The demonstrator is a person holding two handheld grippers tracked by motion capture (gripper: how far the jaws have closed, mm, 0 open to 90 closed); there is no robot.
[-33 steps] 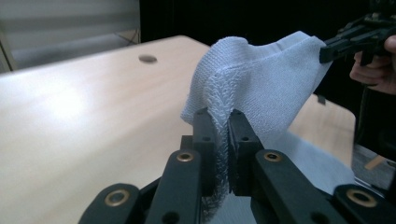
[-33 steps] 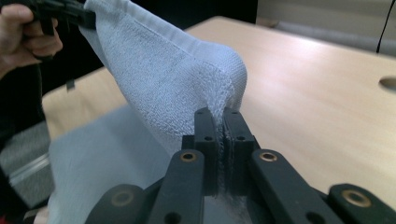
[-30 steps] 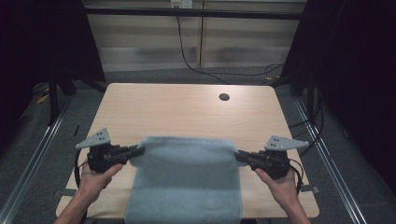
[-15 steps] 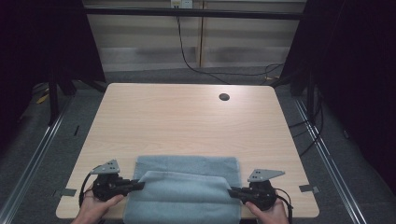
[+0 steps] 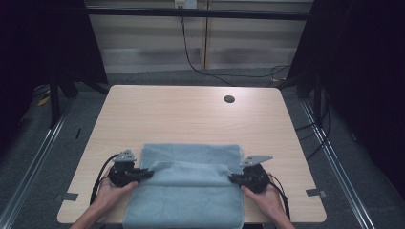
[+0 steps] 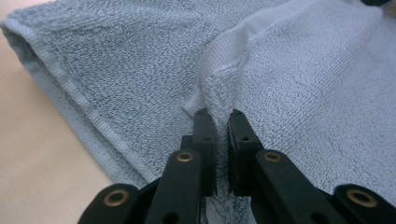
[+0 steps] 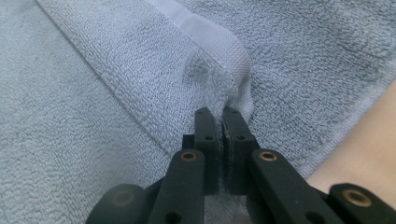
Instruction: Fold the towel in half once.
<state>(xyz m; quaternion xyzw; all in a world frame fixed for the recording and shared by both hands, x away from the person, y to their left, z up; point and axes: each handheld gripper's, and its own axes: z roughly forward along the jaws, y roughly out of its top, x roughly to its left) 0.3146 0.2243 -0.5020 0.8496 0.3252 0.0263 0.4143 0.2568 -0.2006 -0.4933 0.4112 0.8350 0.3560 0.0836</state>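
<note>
Left tool [image 6: 217,122] and right tool [image 7: 218,116] each clamped on grey towel [image 5: 191,191] corners, high view adding wooden table [image 5: 181,114]

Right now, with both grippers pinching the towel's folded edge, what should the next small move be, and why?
Probably lower the edge flat and open both jaws. The left gripper and right gripper each clamp a corner of the towel, and the upper layer already lies toward the person over the lower one, with a strip of the lower layer showing beyond it. The fold looks close to laid.

Towel [image 5: 188,191] lies on the table's [image 5: 191,114] near edge, between both hand-held grippers; a hole [image 5: 229,99] far behind
</note>
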